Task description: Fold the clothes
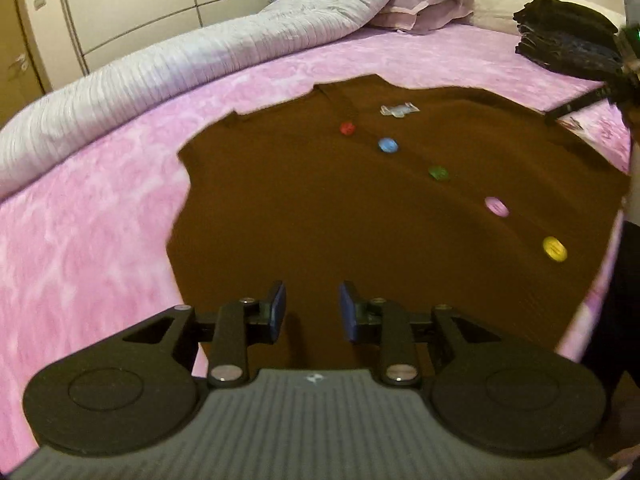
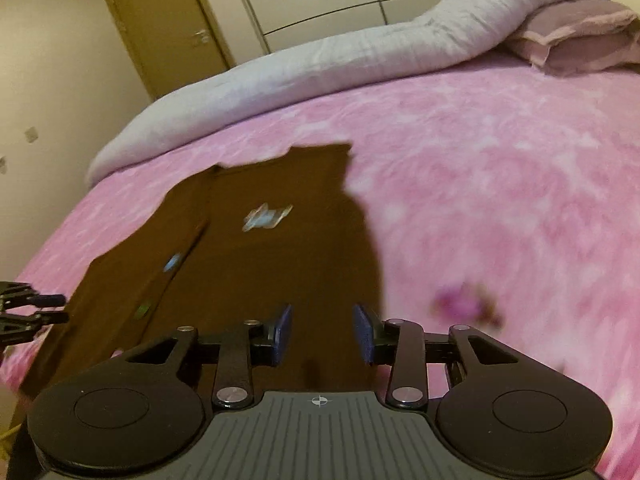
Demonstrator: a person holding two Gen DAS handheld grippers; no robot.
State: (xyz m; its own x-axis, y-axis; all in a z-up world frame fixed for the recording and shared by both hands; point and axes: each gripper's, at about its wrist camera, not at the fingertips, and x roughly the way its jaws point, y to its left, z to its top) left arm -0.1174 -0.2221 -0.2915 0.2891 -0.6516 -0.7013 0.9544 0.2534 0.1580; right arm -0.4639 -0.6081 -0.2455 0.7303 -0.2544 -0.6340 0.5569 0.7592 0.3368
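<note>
A brown cardigan (image 1: 320,208) with a row of coloured buttons lies spread flat on the pink bedspread (image 1: 88,232). A small shiny tag (image 1: 398,110) rests near its collar. My left gripper (image 1: 312,312) hovers over the cardigan's near hem, open, with nothing between its blue pads. In the right wrist view the same cardigan (image 2: 260,264) is blurred, and my right gripper (image 2: 322,334) stands open above its right edge, empty. The left gripper's fingers (image 2: 48,308) show at the far left of that view. The right gripper's tip (image 1: 576,108) reaches in at the upper right of the left wrist view.
A rolled grey duvet (image 1: 180,72) runs along the bed's far side, with a mauve pillow (image 1: 428,4) at its end. A folded dark stack of clothes (image 1: 568,36) sits at the back right. A small purple blurred item (image 2: 464,306) lies on the bedspread. Wardrobe doors and a wooden door (image 2: 168,32) stand behind.
</note>
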